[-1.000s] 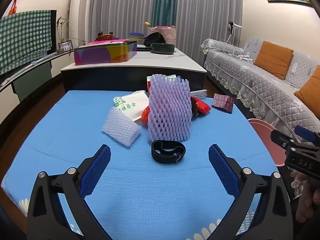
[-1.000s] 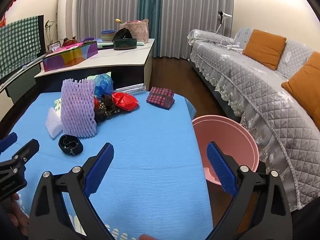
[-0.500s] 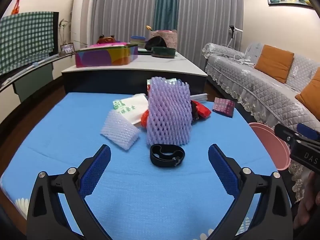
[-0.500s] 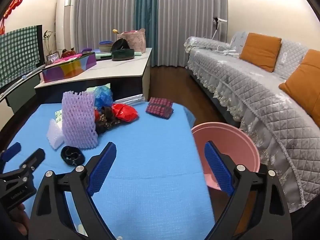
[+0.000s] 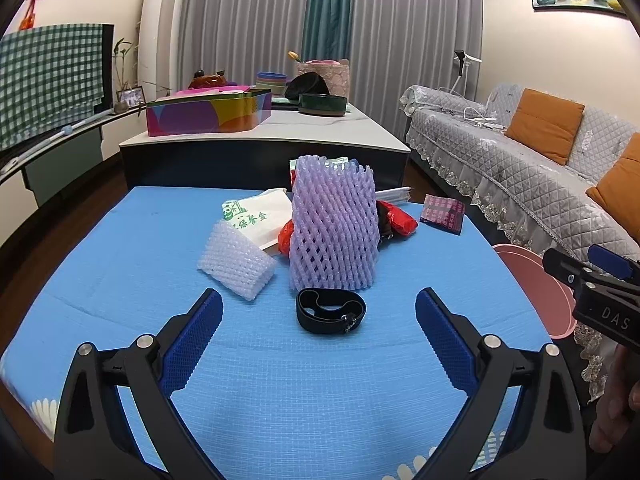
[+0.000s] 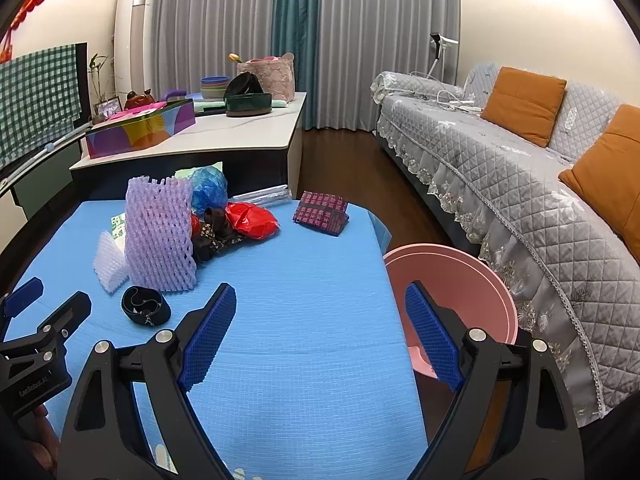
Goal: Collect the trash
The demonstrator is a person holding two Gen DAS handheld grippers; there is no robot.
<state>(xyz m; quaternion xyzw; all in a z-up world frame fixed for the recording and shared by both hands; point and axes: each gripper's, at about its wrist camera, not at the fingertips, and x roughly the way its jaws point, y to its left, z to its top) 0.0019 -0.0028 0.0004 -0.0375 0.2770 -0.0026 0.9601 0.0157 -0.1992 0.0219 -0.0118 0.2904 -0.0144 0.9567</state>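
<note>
Purple foam net upright on blue mat, black band just before it, pink basin right of it, left gripper and right gripper both spread, empty.

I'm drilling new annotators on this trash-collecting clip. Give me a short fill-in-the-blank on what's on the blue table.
1. The tall purple foam net stands ____ on the blue table.
2. The black band lies nearest the ____ gripper.
3. The pink basin sits off the table's ____ edge.
4. Both the left gripper and the right gripper are ____.

Missing words: upright; left; right; open
</note>
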